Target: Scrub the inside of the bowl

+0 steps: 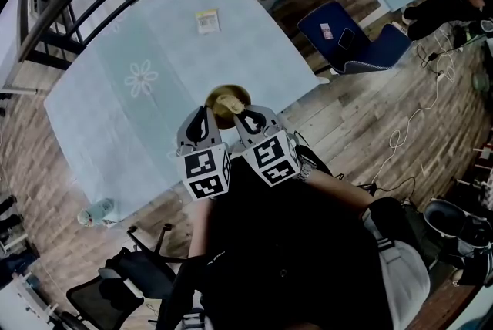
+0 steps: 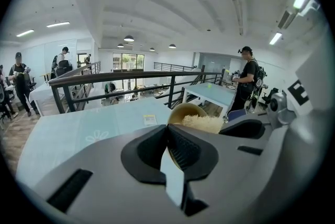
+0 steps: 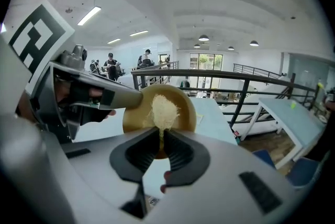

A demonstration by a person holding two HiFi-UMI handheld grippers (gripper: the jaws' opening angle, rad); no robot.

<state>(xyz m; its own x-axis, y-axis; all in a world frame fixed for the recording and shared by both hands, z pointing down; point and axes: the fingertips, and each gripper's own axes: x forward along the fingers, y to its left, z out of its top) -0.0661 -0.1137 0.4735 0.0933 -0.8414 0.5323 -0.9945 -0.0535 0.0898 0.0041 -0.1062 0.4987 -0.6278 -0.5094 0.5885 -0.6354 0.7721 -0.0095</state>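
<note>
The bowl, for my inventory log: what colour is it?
The bowl is a plain mustard-tan, shown best in the right gripper view.

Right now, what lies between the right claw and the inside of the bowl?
A pale fibrous scrub pad, pinched in the right claw and sitting inside the bowl; the right gripper view shows it.

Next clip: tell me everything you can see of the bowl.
The bowl is round, smooth and tan; its material is unclear. It is tipped up on edge, with its opening facing the right gripper. The left gripper is shut on its rim. A pale fibrous scrubber, pinched in the right gripper, lies against its inner wall. The bowl is over the near edge of the light-blue table; I cannot tell whether it rests there.
</note>
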